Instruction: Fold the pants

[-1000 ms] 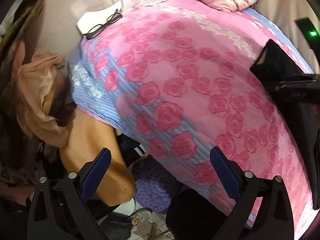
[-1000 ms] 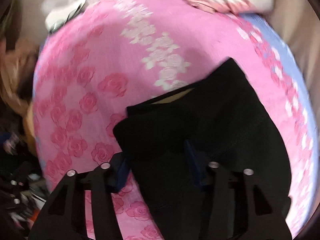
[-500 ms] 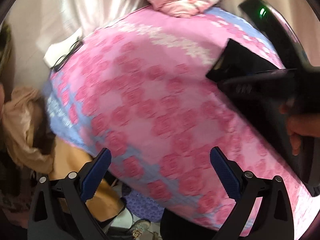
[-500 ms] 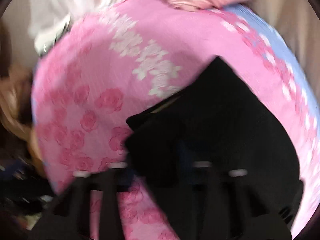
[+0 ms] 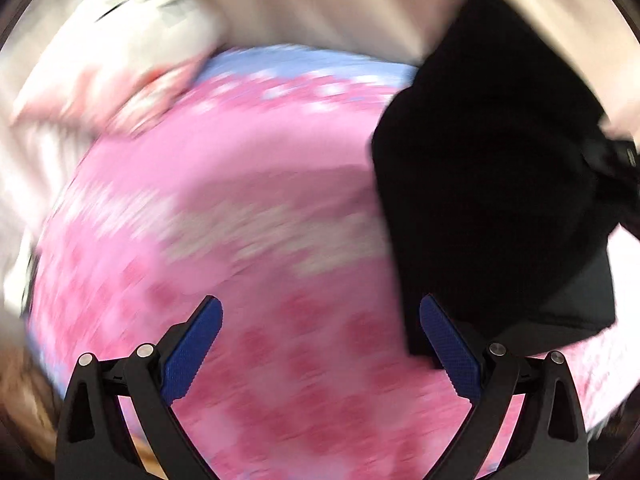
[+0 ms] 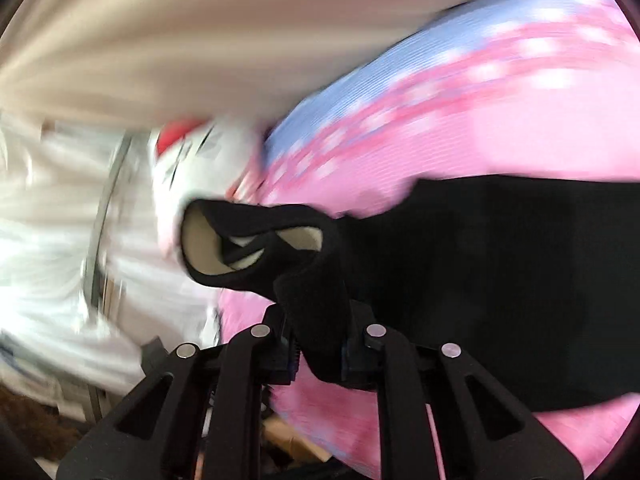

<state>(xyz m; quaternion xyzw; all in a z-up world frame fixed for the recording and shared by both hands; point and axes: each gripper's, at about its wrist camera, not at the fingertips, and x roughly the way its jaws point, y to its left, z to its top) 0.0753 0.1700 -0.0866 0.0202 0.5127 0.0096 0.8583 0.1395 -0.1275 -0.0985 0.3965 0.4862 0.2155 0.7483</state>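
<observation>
My right gripper [image 6: 316,344] is clenched on a bunched edge of the black pants [image 6: 500,280], which stream away from its fingers toward the right of its view, long axis running across the pink flowered bedspread [image 6: 520,140]; the free end with the pale lining curls up just ahead of the pinch. My left gripper [image 5: 320,344] is released and empty, its blue fingers [image 5: 194,352] spread wide over bare bedspread [image 5: 240,200], with the pants [image 5: 492,184] off to its right, their lower edge just beside the right-hand finger but not between the two. So the right hand owns the cloth, and I judge the left must shift toward that near dark edge to take a second corner. The pillow [image 5: 120,40] lies beyond at the bed's head, well apart from the pants; the pink middle of the bed looks like open room for laying them flat. Both views are smeared, so finer creases I cannot tell.
</observation>
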